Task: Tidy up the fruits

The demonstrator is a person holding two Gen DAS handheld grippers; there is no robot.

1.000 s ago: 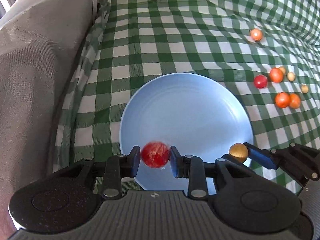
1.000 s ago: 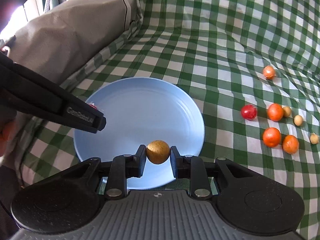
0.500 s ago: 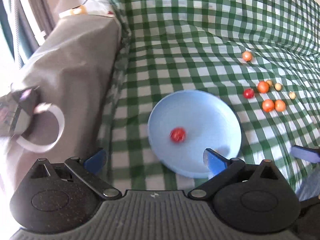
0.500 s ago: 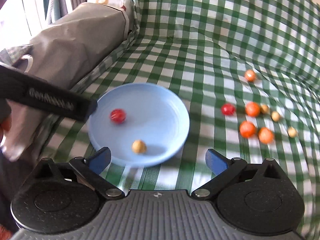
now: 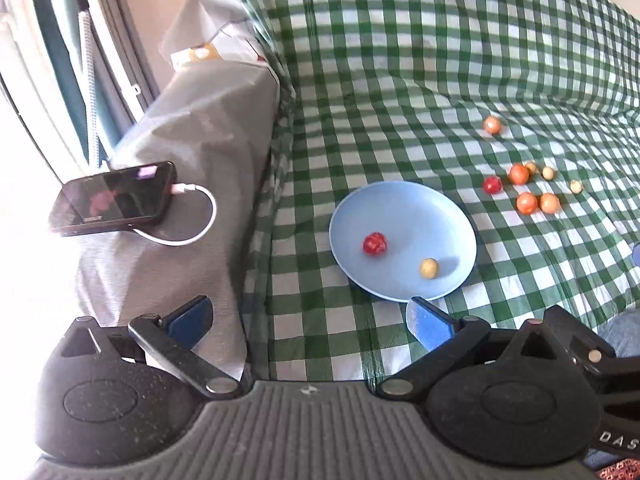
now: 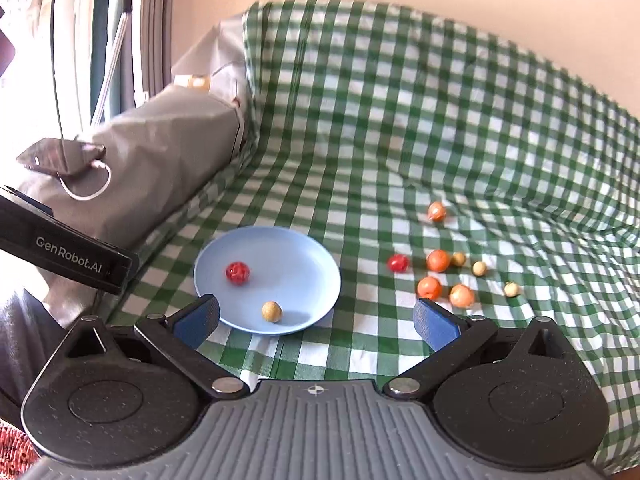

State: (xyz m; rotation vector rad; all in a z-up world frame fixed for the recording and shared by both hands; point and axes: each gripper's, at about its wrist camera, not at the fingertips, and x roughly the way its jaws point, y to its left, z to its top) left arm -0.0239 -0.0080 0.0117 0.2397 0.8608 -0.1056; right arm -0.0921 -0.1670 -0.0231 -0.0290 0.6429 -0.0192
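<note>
1. Against the view one second ago, the left gripper [image 5: 308, 316] no longer grips the red fruit [image 5: 375, 243]; its jaws are released, spread wide and hold nothing.
2. The right gripper [image 6: 316, 316] has likewise let go of the yellow fruit [image 6: 272, 311]; its jaws stand wide apart with nothing between them.
3. Both fruits now lie on the blue plate [image 6: 304, 264], apart from each other. Seen from the right gripper, the yellow fruit sits just ahead of the jaws, between their lines; the red one lies farther ahead, toward the left jaw.
4. Both grippers have drawn back and up since the earlier views: the plate appears smaller and lies wholly ahead of the jaws.
5. Loose fruits remain on the checked cloth [image 6: 400, 128], ahead of the right jaw: a second red fruit [image 6: 397, 263], four orange fruits [image 6: 438, 260] and several small yellow ones [image 6: 479, 268].
6. The left gripper's body shows at the left edge of the right view, level with the plate.
7. Beyond the left jaw of the left gripper, a phone [image 5: 114, 199] with a white cable [image 5: 196, 220] rests on a grey cushion [image 5: 192, 128].
</note>
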